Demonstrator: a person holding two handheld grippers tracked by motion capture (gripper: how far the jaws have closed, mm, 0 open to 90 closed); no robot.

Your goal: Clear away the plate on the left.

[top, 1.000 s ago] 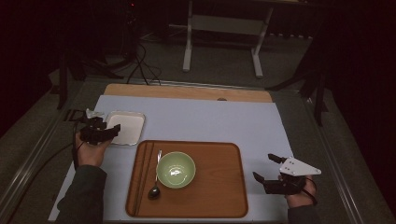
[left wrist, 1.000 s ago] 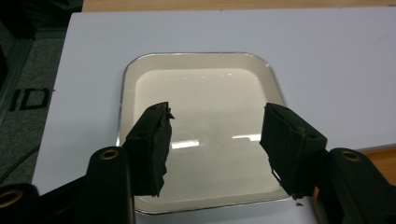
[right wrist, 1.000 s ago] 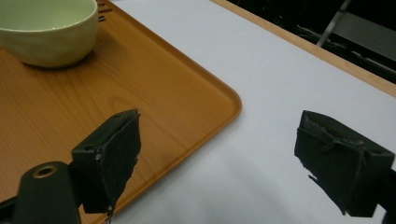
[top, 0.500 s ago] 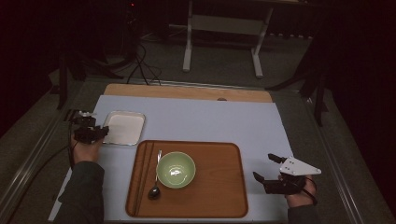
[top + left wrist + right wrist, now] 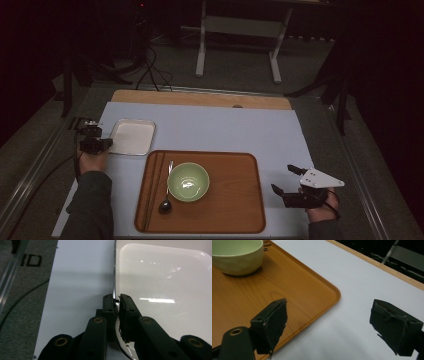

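The white tray (image 5: 132, 136) lies flat on the pale blue table (image 5: 215, 127), toward its left side, just beyond the near-left corner of the wooden serving tray (image 5: 230, 200) and apart from it. The left gripper (image 5: 95, 145) sits at the white tray's left edge, and in the left gripper view its two black fingers (image 5: 108, 305) are pinched together on the thin rim of the white tray (image 5: 162, 290), one finger outside the rim over the table and the other inside over the glossy white surface. The person's left hand (image 5: 92, 160) holds that gripper from the near side, with a dark sleeve (image 5: 92, 205) running back to the bottom edge. On the wooden serving tray stands a pale green bowl (image 5: 188, 181), with a spoon (image 5: 166, 197) just left of it and a pair of dark chopsticks (image 5: 150, 190) lying along the tray's left side. The right gripper (image 5: 285, 182) rests near the right edge of the table, just right of the serving tray; its fingers (image 5: 272, 322) stand wide apart and hold nothing, one over the corner of the serving tray (image 5: 287, 290), the other over bare table.
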